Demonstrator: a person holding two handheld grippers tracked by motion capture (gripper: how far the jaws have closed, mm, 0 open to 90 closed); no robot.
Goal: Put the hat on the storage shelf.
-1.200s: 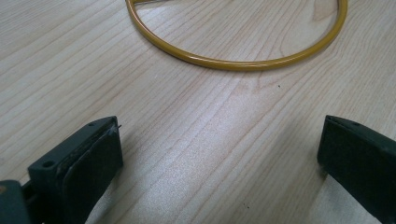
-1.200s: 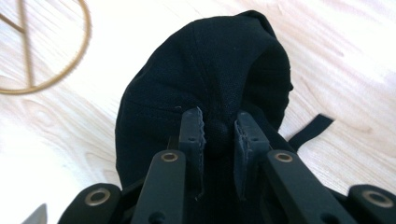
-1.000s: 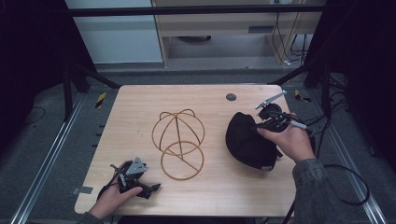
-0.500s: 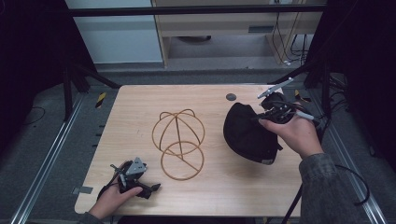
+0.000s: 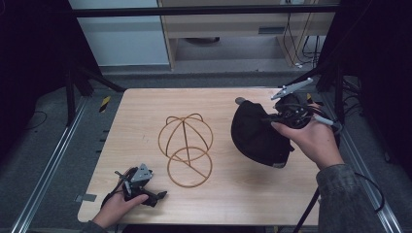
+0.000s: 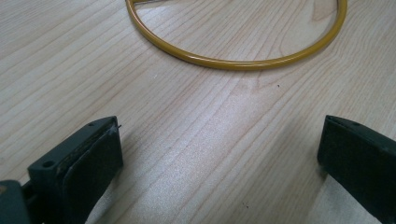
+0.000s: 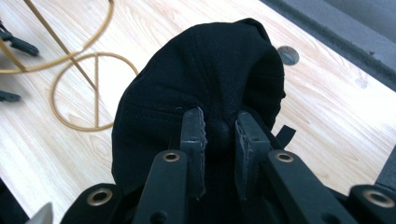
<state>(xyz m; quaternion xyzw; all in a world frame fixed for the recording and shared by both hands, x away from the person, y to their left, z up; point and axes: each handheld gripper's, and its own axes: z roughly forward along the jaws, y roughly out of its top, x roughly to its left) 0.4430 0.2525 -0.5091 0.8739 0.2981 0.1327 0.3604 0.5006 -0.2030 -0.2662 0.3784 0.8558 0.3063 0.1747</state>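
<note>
Nearest to us in the high view, the left gripper (image 5: 141,187) rests at the table's (image 5: 233,204) near left corner in the person's left hand (image 5: 116,208). Its own view shows the jaws standing wide apart over bare wood, with nothing between them, and the near arc of the stand's (image 6: 233,63) yellow base ring just ahead. We see that gap clearly there, while the high view leaves it too small to judge.

Farther in, the wire stand (image 5: 185,148) sits mid-table: a flat ring with a dome of hoops rising from it. It has not shifted from the earlier frames, and neither has the left gripper.

To the right, the right gripper (image 5: 286,114) pinches a fold of the black cap (image 5: 255,133). In the right gripper view the pads (image 7: 194,140) are drawn close together with a bulge of the cap's (image 7: 201,74) cloth squeezed between them. Compared with a second ago, the cap hangs higher from the jaws and has tipped more upright, and the right hand (image 5: 313,141) has risen with it. The cap is right of the stand and apart from it.

Beyond the cap, a small round grey disc (image 5: 240,101) lies near the far edge; the right gripper view shows it as well (image 7: 288,55). We can read no writing or label on the cap, stand or grippers.
</note>
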